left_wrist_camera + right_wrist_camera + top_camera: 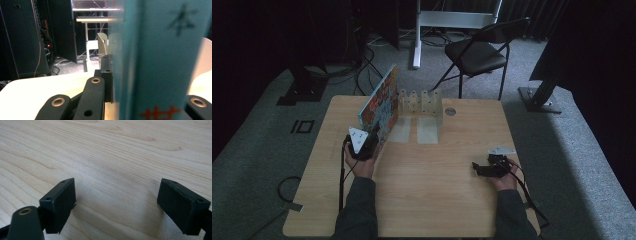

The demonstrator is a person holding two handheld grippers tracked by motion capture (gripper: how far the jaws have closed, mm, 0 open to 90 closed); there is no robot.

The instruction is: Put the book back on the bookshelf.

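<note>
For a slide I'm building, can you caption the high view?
Left tongs grip an upright picture book beside a clear rack; right tongs rest open on the wooden table.

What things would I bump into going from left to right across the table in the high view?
Left tool gripping the book → clear rack → small round hole in the table → right tool, open, resting low on the table.
</note>
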